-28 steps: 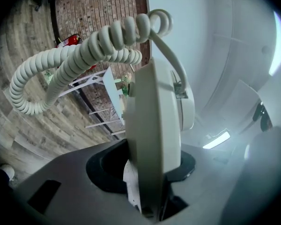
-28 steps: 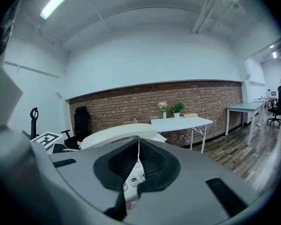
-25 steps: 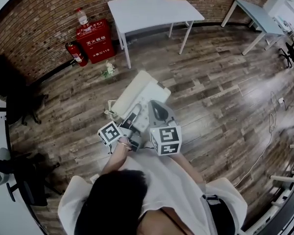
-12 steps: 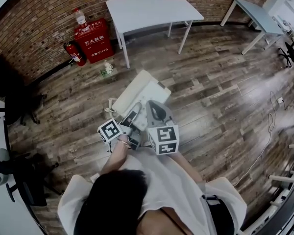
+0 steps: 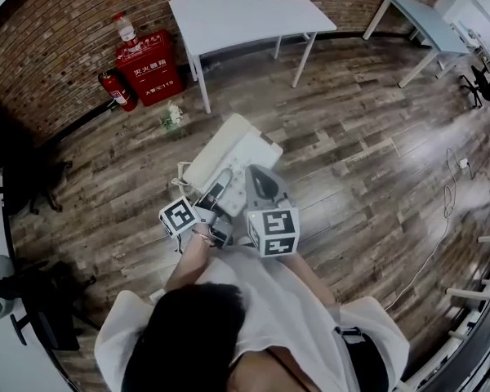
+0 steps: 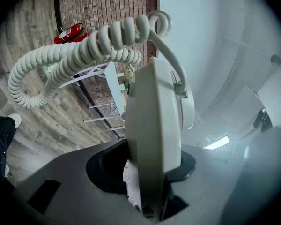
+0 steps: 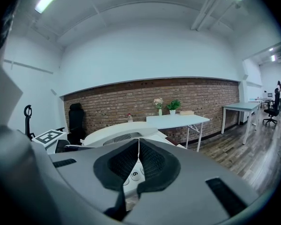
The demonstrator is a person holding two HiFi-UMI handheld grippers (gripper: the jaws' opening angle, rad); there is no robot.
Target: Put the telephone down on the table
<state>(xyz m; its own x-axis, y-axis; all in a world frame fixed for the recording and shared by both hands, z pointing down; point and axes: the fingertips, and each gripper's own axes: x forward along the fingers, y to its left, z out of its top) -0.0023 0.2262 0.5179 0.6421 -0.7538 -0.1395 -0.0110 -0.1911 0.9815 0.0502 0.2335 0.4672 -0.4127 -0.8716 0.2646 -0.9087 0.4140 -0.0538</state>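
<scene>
Left gripper (image 5: pixel 218 194) fingers clench the telephone (image 5: pixel 233 158); right gripper (image 5: pixel 260 188) fingers are pressed together over its keypad (image 7: pixel 133 175). The telephone hangs above the floor (image 5: pixel 351 162), long axis pointing far toward the table (image 5: pixel 245 16).

The head view has swung a little on me. The white desk (image 5: pixel 245 15) now sits further left and closer to the top edge than it did a second ago, and the frame cuts off more of the plants on its far side. The red cabinet (image 5: pixel 147 64), the fire extinguisher (image 5: pixel 114 90) and the flowers on the floor (image 5: pixel 171 117) have slid left with it. The telephone (image 5: pixel 229 158), the left tool (image 5: pixel 216 194) and the right tool (image 5: pixel 257 184) have drifted the same way, though less than the room behind them. I read that as my viewpoint shifting rather than the load moving.
</scene>
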